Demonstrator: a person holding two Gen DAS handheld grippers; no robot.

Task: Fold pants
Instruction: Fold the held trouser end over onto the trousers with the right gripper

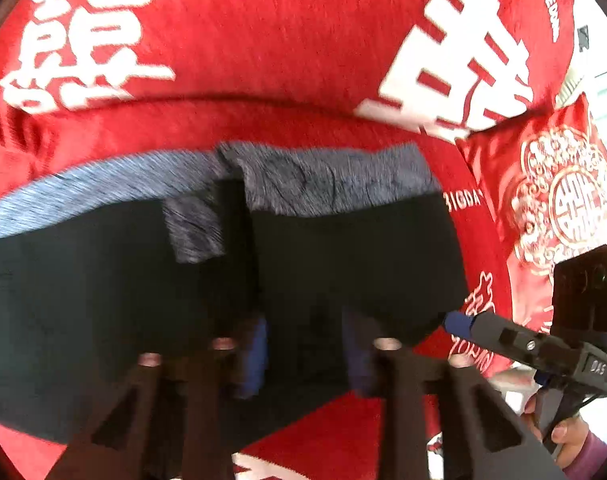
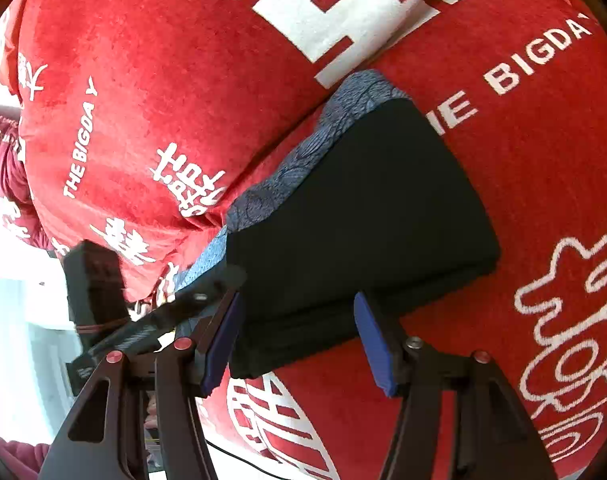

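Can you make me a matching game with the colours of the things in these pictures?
Things:
1. pants
2. waistband
3. blanket
4. finger pads

Colours:
A. blue
B. red with white writing
C. black
D. grey-blue with a pattern

Pairs: 1-C, 2-D, 3-B, 4-A
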